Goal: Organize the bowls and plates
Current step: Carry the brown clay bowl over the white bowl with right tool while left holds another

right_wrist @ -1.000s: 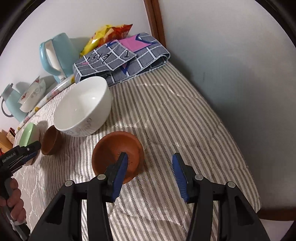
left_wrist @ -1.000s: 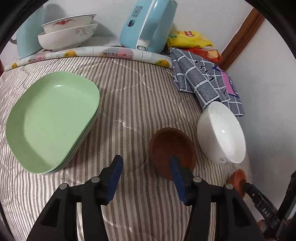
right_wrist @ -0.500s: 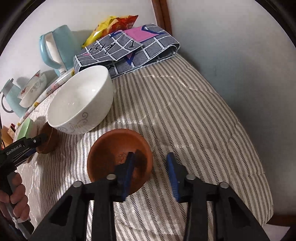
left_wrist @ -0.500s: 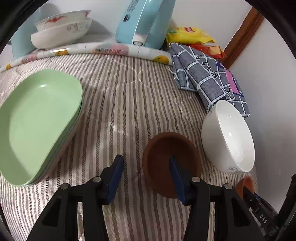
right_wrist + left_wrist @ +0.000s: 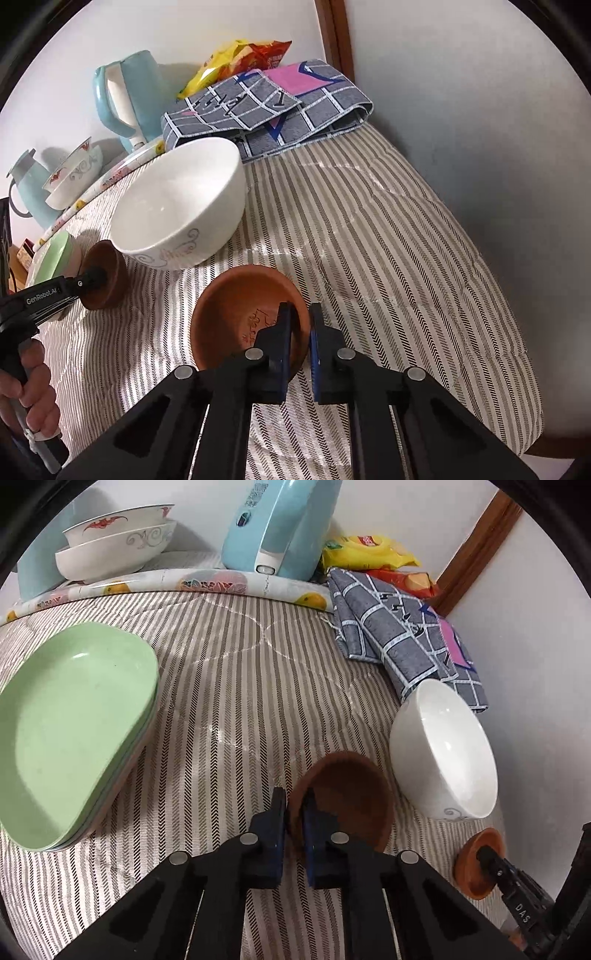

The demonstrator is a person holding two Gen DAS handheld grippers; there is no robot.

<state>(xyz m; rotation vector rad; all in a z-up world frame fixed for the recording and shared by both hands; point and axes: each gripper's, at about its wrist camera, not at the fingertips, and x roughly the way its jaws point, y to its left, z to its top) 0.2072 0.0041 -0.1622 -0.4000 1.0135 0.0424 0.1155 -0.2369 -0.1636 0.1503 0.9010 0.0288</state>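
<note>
My left gripper [image 5: 294,805] is shut on the near rim of a dark brown bowl [image 5: 354,794] that rests on the striped cloth; this bowl also shows in the right wrist view [image 5: 105,269]. My right gripper [image 5: 300,321] is shut on the right rim of an orange-brown bowl [image 5: 240,314], which shows in the left wrist view [image 5: 476,864] at lower right. A white bowl [image 5: 447,749] stands between and behind the two bowls, also in the right wrist view [image 5: 181,203]. A stack of green plates [image 5: 70,723] lies at the left.
Two stacked patterned white bowls [image 5: 114,542] and a light blue kettle [image 5: 277,520] stand at the back. A folded grey checked cloth [image 5: 399,627] and snack bags [image 5: 369,550] lie at the back right by the wall. The table edge [image 5: 509,332] runs along the right.
Both grippers have moved forward and closed: the left on the dark brown bowl's rim, the right on the orange-brown bowl's rim.
</note>
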